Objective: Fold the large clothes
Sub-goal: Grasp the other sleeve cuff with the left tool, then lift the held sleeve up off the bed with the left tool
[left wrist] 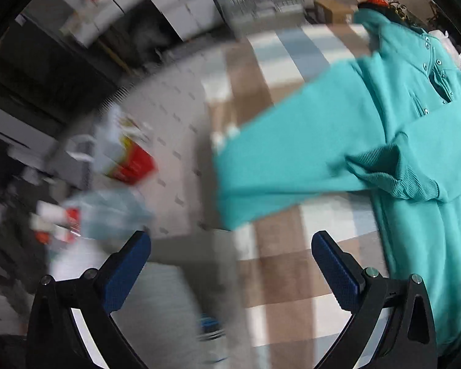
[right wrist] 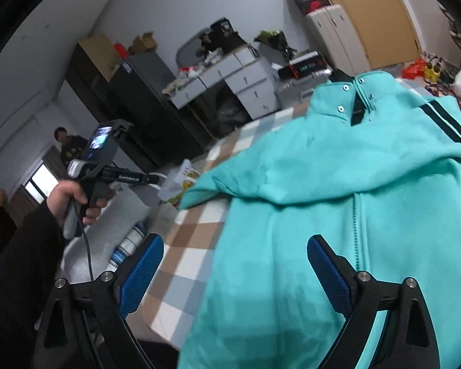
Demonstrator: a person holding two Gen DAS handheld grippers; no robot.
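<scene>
A large teal zip jacket [right wrist: 307,190] with snap buttons and dark stripes lies on a checked tablecloth [right wrist: 187,246]. In the left wrist view the jacket [left wrist: 415,153] fills the right side, one sleeve [left wrist: 276,166] stretched out to the left and a ribbed cuff [left wrist: 393,175] folded over the body. My left gripper [left wrist: 230,246] is open and empty, hovering over the table edge left of the jacket. My right gripper [right wrist: 235,249] is open above the jacket's lower part, nothing pinched. The left gripper's handle [right wrist: 107,172] shows in a hand at left.
The tablecloth [left wrist: 279,276] ends at a table edge on the left; below it lie a red-and-yellow box [left wrist: 132,160] and plastic packaging on the floor. Grey drawers [right wrist: 230,80], dark cabinets, boxes and a suitcase stand behind. A person [right wrist: 67,144] stands far left.
</scene>
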